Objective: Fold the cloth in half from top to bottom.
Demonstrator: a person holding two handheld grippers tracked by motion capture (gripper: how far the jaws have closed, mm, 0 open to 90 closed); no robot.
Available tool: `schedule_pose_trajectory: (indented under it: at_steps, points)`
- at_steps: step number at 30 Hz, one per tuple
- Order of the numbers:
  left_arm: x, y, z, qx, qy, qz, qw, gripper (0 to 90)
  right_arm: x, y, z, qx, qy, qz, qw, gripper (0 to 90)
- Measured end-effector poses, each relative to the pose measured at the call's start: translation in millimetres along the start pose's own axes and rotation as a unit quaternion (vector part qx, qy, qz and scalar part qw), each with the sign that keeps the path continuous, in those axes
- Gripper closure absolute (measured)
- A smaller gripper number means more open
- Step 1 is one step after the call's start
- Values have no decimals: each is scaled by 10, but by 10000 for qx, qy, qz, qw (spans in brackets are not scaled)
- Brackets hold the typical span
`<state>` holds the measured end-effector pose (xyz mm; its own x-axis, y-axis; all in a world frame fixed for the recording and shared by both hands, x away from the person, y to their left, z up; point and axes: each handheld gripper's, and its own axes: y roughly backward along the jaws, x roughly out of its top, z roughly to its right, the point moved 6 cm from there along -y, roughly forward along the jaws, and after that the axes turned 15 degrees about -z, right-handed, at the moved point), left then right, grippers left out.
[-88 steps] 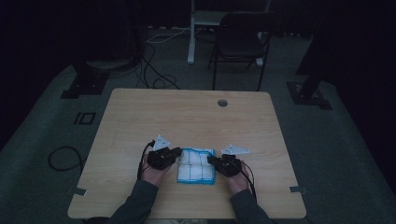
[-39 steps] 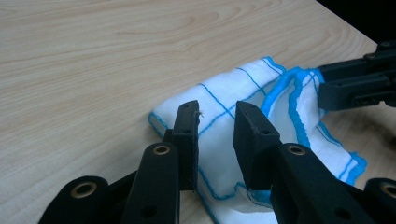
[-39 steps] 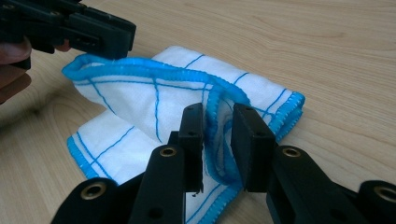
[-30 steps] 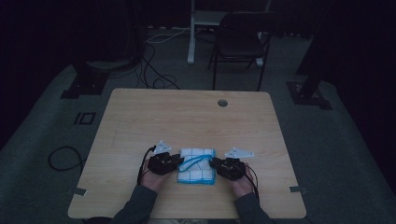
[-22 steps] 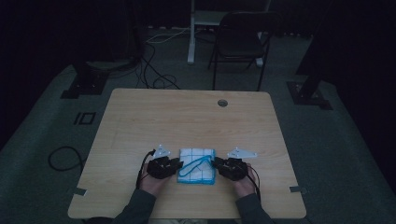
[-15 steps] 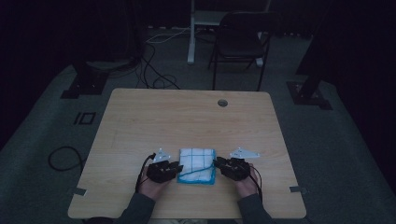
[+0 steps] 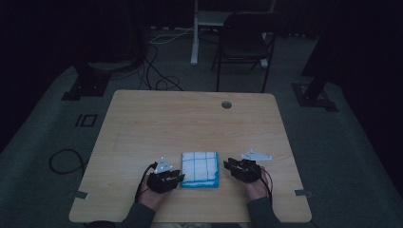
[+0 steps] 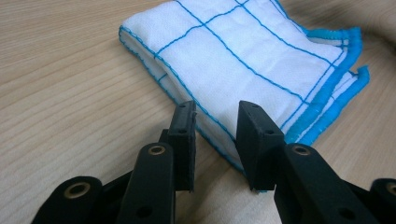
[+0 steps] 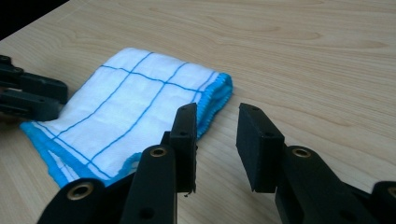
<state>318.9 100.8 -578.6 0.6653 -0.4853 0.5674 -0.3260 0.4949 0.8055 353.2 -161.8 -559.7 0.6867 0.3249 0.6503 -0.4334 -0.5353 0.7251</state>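
The folded white cloth with thin blue grid lines and a bright blue stitched hem [image 7: 200, 169] lay flat near the front edge of the pale wooden table [image 7: 190, 118], between the two hands. The left gripper [image 8: 215, 122] sat low at the cloth's left side, its black jaws parted and just opening, the folded edge lying in the gap with no pad pressing on it. The right gripper [image 9: 216, 125] stood just beside the cloth's right hem, its jaws likewise parted and opening over bare wood, holding nothing.
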Motion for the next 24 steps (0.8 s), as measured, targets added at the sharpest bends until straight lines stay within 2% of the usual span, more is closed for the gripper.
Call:
schedule_pose_trajectory:
  at_steps: [4,9,11,13,16,20,24]
  points:
    - [-20,45,-27,98,13,88,9999,662,-17,-2,58,-71,-55,-25,10000,658]
    - [-14,66,-93,265,24,112,9996,653,-43,-49,142,-359,-52,-178,9992,633]
    - [-10,73,-104,301,35,124,9995,653,-51,-74,184,-438,-121,-238,9987,627]
    - [-5,87,-148,502,28,135,9986,650,-54,-85,215,-489,-156,-264,9983,622]
    - [-5,100,-188,579,57,140,9982,649,-55,-91,269,-613,-166,-293,9975,619]
    - [-12,115,-244,733,116,141,9971,642,-59,-80,357,-679,-273,-289,9969,619]
    - [-17,128,-295,768,175,143,9968,637,-64,-59,430,-741,-376,-280,9962,619]
